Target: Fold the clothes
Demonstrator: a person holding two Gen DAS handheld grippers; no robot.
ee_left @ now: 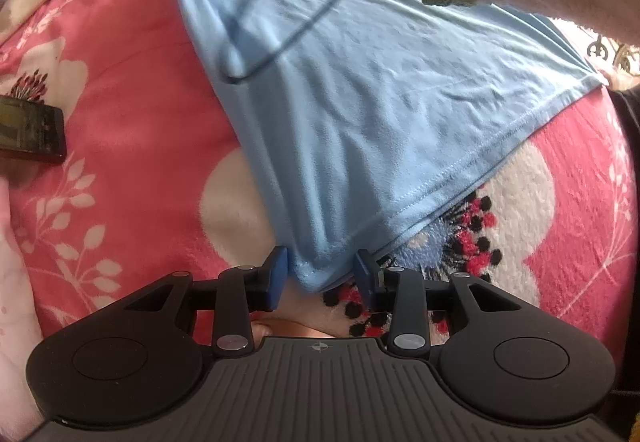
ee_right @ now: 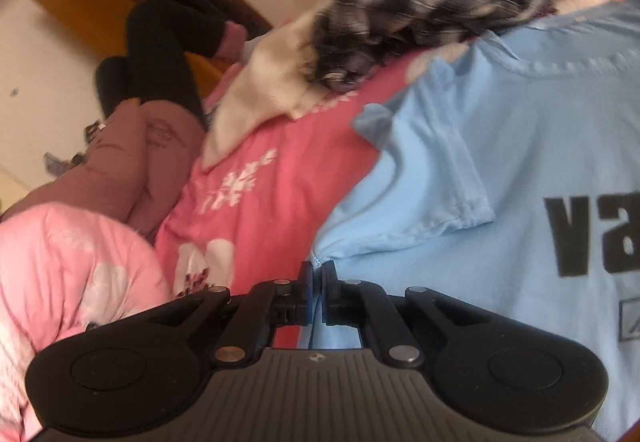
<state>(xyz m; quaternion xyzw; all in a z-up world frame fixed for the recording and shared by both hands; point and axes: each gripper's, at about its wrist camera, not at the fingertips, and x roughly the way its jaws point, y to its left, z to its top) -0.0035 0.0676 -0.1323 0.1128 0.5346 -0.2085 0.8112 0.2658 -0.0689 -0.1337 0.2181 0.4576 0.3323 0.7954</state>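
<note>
Soft, light tee (ee_left: 360, 90) will drape and slip: right gripper (ee_right: 319, 274) clamped on sleeve seam, left gripper (ee_left: 322, 272) apart around hem corner, a good hold.

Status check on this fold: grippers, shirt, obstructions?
Right gripper shut on blue T-shirt edge by sleeve. Left gripper open around hem corner. Phone clear aside.
</note>
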